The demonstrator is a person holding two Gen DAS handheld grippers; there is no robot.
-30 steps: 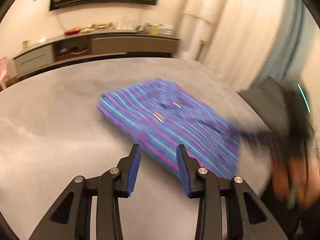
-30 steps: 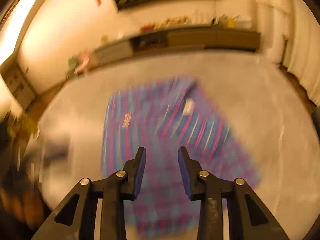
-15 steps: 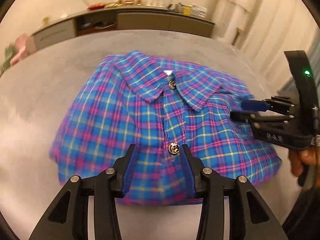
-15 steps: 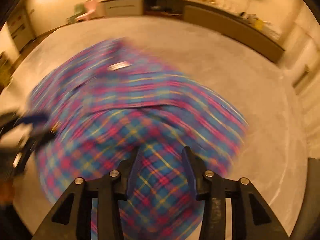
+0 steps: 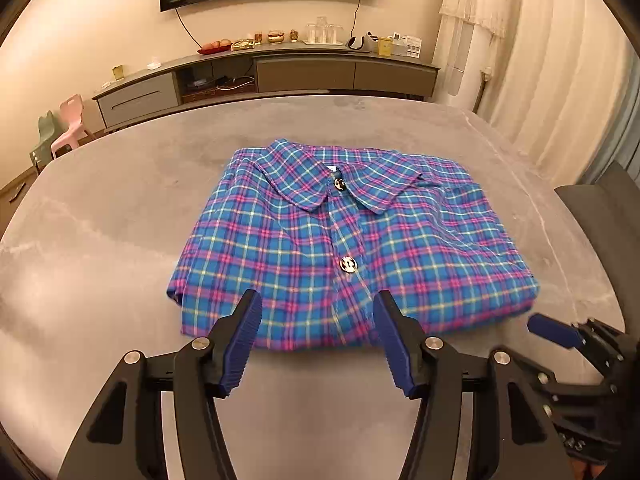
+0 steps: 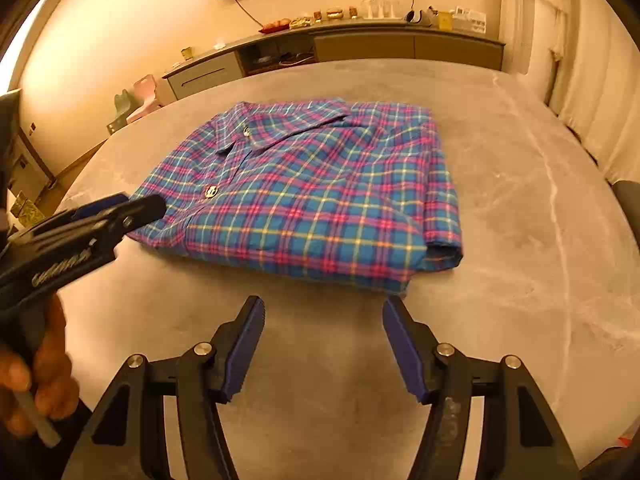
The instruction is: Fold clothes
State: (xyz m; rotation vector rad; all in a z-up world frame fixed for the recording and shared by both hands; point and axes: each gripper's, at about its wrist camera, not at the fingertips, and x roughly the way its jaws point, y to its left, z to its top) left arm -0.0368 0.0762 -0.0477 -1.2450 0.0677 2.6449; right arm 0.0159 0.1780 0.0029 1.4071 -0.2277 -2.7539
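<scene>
Lying squared up on the grey table (image 5: 100, 248), the plaid shirt (image 5: 352, 248) already sits as the task wants it: folded into a compact rectangle, collar on top, button placket facing up, sleeves tucked out of sight. Whether that fold is finished or waits for a last tidy, the pictures do not settle.

The left gripper (image 5: 318, 340) hangs spread wide and empty, its blue pads just over the shirt's near edge, with the placket running straight ahead between them. The right gripper (image 6: 323, 344) is likewise spread and holds nothing; the shirt's near edge lies a little beyond its tips, with bare table under the fingers. Both seem held low and level with the cloth, which suits either letting go of a hem or reaching for one.

The left wrist view looks squarely down the shirt's middle, so both buttons and the even collar show, and the right gripper's blue tip enters just right of the fold's near right corner. The right wrist view sees the shirt at a slant instead, showing the stacked layers at the right-hand folded edge, which the other view flattens. It also shows the left gripper side-on at the shirt's left corner, with the hand (image 6: 36, 372) on its handle.
</scene>
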